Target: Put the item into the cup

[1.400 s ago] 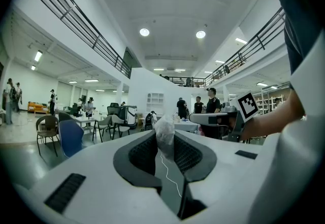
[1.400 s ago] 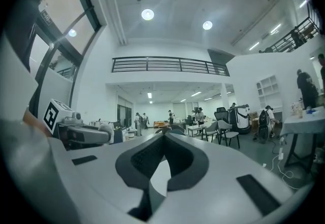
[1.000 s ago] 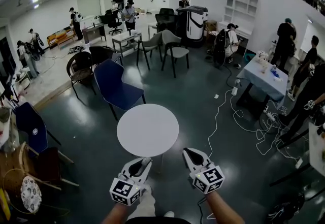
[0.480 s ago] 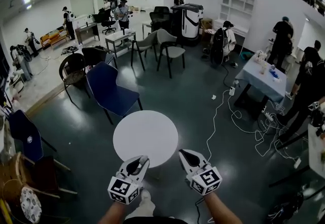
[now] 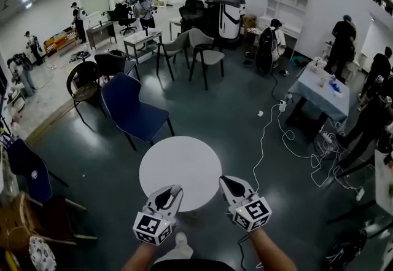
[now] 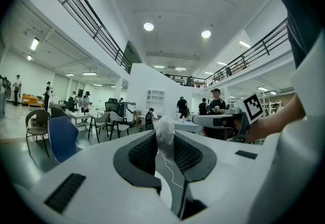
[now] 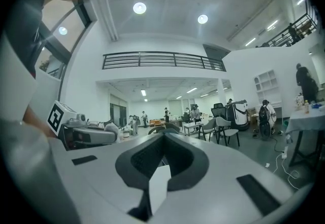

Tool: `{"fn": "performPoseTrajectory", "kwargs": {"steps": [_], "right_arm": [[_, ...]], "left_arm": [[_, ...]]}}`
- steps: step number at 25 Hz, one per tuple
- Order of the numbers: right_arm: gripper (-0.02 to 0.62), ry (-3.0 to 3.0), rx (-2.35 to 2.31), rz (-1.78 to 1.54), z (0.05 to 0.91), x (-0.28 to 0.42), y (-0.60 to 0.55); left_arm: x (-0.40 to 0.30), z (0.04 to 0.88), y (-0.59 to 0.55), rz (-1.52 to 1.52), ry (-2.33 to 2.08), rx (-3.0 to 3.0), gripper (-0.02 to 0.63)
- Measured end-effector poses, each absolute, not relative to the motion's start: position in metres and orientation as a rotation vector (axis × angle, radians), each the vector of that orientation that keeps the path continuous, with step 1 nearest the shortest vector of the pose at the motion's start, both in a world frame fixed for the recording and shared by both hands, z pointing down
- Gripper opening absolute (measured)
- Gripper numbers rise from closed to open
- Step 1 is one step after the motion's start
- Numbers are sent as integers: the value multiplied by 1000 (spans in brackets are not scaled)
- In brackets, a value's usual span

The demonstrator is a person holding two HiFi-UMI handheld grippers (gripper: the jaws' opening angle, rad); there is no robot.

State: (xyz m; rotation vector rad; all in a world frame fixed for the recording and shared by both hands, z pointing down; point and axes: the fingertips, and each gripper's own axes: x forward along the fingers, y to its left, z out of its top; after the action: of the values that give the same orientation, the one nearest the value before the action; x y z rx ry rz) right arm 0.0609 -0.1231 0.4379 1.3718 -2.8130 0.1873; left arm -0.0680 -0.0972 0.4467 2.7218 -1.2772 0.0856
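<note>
My left gripper [image 5: 174, 190] is shut on a small crumpled whitish item [image 6: 165, 131], which stands up between its dark pads in the left gripper view. My right gripper [image 5: 225, 181] is shut, its tips meeting with nothing between them [image 7: 163, 135]. Both are held side by side, pointing forward, at the near edge of a round white table [image 5: 180, 165] whose top is bare. No cup shows in any view. From the right gripper view the left gripper [image 7: 89, 135] appears at the left with the whitish lump at its tip.
A blue chair [image 5: 132, 107] stands just behind the round table, and a dark round-backed chair [image 5: 85, 79] further left. White cables [image 5: 288, 141] trail over the floor at the right. A cloth-covered table [image 5: 319, 88] and several people stand around the hall.
The round table has come nearer to both grippers in the head view. The grippers keep their places side by side, and the left stays shut on the item.
</note>
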Motion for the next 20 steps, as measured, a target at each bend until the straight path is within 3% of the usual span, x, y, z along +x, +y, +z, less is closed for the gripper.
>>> {"fn": "performPoseTrajectory", "kwargs": {"steps": [20], "right_arm": [[15,-2638,1486,194,465,-1,-249]], "left_arm": [[-138,484,-236,84,-1111,2741,80]]}}
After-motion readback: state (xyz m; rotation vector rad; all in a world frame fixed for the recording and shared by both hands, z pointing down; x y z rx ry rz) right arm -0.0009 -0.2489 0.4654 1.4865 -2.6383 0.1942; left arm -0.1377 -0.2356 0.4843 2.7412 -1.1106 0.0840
